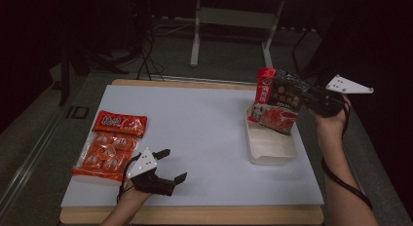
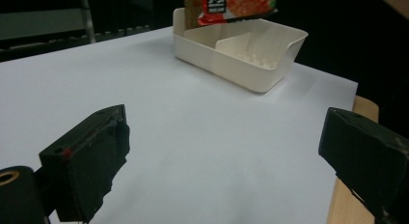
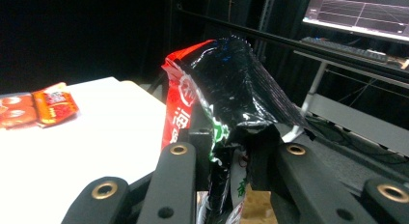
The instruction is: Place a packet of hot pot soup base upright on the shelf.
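left gripper (image 1: 168, 163): fingers apart, empty | right gripper (image 1: 306, 95): fingers clamp black-red pouch (image 1: 276, 102) (crumpled, glossy)

The black-and-red sauce packet (image 1: 275, 100) carried white Chinese characters down its red edge strip, one legible as "海" in the right gripper view, and "3-5" on its lower front in the left gripper view. Print on the red snack packets (image 1: 119, 122) was too small to read.
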A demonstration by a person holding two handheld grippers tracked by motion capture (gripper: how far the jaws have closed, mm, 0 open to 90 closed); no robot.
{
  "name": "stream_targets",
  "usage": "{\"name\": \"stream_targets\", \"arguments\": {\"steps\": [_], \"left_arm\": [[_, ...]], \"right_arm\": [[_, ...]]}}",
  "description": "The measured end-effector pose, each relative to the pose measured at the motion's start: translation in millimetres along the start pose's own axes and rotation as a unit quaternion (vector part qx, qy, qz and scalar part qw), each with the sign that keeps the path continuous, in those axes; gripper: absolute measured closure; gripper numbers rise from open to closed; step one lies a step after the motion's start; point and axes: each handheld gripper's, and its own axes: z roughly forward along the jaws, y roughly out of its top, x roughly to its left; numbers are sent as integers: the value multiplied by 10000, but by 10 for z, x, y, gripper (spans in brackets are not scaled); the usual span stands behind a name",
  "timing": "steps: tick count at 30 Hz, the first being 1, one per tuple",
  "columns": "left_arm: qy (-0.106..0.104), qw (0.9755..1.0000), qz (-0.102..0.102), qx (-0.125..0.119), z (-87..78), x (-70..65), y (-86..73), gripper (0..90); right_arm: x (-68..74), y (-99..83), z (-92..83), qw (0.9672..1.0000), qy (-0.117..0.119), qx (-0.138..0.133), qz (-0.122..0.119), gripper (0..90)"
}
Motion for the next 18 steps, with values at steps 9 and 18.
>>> {"name": "stream_targets", "arguments": {"steps": [9,18], "left_arm": [[-22,10000,2,-12,-12,-5,-24,45],[-91,10000,-16,15,-2,-9,-39,45]], "right_arm": [[-133,-150,127,10000,-5,-32,-25,769],[-140,-218,250,9995,-7,175,-251,768]]}}
